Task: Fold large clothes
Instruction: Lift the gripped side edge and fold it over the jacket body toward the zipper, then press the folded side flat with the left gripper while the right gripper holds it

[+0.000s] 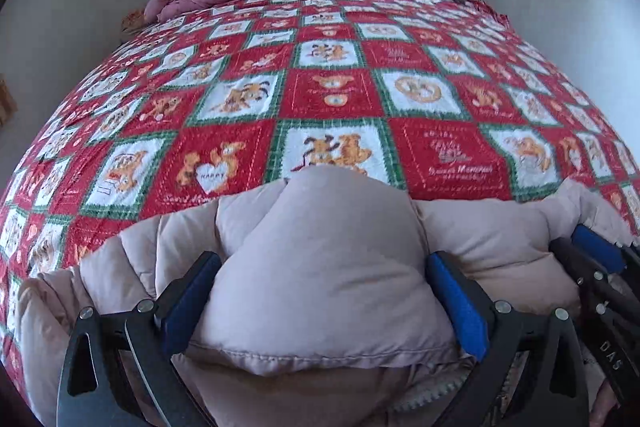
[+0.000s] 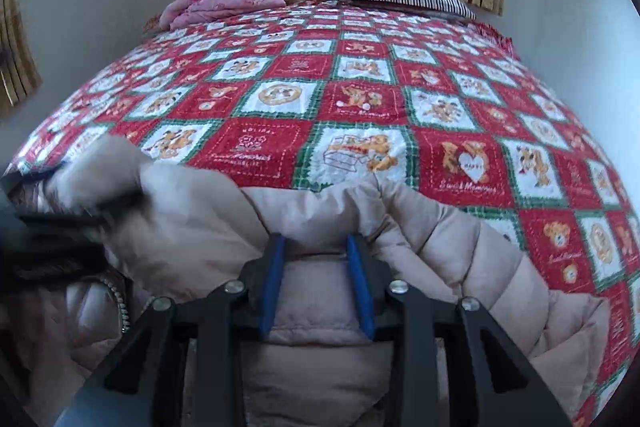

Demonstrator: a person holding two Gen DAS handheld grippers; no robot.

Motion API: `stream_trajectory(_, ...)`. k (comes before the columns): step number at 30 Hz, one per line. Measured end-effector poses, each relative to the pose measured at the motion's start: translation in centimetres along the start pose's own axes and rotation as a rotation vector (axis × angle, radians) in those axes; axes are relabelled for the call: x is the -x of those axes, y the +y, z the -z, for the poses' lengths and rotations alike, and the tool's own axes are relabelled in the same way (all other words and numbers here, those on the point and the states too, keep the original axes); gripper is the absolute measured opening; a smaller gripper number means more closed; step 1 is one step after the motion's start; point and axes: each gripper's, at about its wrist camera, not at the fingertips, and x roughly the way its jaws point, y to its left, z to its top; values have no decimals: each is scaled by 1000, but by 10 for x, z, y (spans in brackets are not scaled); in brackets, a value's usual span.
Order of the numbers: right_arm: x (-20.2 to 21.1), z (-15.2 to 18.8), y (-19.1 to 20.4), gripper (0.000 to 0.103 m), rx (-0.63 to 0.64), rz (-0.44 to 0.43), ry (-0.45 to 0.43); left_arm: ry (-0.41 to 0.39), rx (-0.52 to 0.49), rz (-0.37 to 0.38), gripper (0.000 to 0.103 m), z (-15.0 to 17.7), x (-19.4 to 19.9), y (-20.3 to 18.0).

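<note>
Beige puffer jacket [image 1: 320,267] lies at the bed's [image 1: 320,95] near edge. My left gripper [image 1: 324,291] pinches a thick hem fold; my right gripper [image 2: 318,283] clamps another. Judged light, soft, springy, slippery: best gripped at stitched seams.

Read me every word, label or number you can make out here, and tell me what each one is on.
"DAS": on the black frame of the right gripper.
"HAPPY": on the white heart in a red square of the bedspread.
"Sweet Memories": under the heart bears on the bedspread.
"HOLIDAY": apparently heads another red square; blurred.
Other quilt lettering: too blurred to read.
The beige puffer jacket: no text.
</note>
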Motion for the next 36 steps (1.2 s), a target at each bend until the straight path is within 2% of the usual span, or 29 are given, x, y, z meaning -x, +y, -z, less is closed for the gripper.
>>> stream_trajectory(4,-6,-1,3,36,11,5,21,-4,-16,-32,102,3,-9,-7)
stream_trajectory(17,-16,-1,12,36,50,62,55,13,-13,-34,102,7,-11,-2)
stream_trajectory(36,-20,-1,14,36,60,76,62,16,-13,-31,102,7,-12,-2)
